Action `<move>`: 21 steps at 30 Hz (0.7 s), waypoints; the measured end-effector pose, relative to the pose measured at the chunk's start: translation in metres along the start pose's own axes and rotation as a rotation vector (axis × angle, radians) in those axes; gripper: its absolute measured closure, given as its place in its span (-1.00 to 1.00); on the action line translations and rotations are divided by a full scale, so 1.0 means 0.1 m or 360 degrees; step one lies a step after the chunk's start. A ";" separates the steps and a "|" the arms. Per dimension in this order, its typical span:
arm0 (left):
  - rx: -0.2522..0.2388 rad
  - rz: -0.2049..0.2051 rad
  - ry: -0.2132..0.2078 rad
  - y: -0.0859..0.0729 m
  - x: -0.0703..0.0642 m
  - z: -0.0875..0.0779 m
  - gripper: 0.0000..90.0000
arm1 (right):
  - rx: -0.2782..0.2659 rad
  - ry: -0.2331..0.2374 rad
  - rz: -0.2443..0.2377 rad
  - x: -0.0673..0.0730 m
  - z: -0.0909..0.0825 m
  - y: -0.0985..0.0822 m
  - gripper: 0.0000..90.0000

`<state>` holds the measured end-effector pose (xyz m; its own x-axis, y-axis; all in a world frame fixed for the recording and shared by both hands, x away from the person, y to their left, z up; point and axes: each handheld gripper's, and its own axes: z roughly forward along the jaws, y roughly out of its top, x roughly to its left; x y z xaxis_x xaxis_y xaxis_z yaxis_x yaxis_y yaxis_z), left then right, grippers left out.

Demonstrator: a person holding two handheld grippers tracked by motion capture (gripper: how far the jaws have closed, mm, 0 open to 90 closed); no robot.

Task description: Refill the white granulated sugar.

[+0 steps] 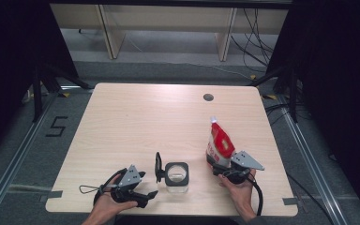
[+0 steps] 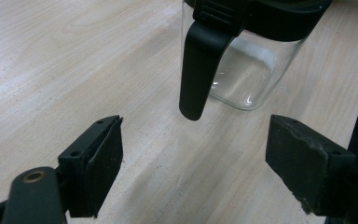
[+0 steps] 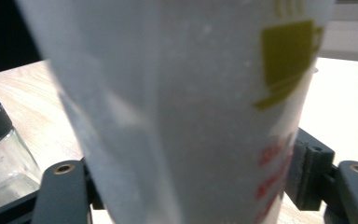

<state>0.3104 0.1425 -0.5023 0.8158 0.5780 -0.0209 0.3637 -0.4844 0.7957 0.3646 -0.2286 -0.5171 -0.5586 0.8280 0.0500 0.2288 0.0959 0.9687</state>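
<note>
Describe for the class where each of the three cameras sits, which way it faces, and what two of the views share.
High view: above the person's side, looking forward and down on the table; both hands, the left gripper and the right gripper show.
Left gripper view: rides the left gripper, looking along its open jaws at the glass jar and its black handle.
Right gripper view: rides the right gripper, jaws closed on the pouch.
Shared: the jar appears in all three; the pouch in the high view too.

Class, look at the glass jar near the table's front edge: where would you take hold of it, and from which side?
Grip the jar by its black handle, coming from the left, where the open left tool already faces it. The handle hangs free of the glass wall, leaving room for a jaw either side.
</note>
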 end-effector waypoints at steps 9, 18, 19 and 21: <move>-0.0017 -0.0016 -0.0003 0.00 -0.01 0.01 -0.59 | 0.0017 -0.0028 0.0004 -0.01 -0.01 0.01 -0.22; -0.0012 -0.0003 -0.0001 0.00 -0.01 0.00 -0.59 | 0.0067 -0.0086 0.0081 0.06 -0.04 0.00 -0.23; -0.0014 -0.0016 0.0000 0.00 -0.01 0.00 -0.59 | 0.0054 -0.0103 0.0069 0.06 -0.04 0.00 -0.23; -0.0023 -0.0016 -0.0003 0.00 -0.01 0.01 -0.59 | 0.0075 -0.0119 0.0098 0.10 -0.04 -0.01 -0.25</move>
<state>0.3099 0.1416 -0.5032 0.8128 0.5817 -0.0301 0.3654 -0.4690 0.8041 0.3557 -0.2230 -0.5163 -0.4818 0.8717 0.0891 0.2990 0.0680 0.9518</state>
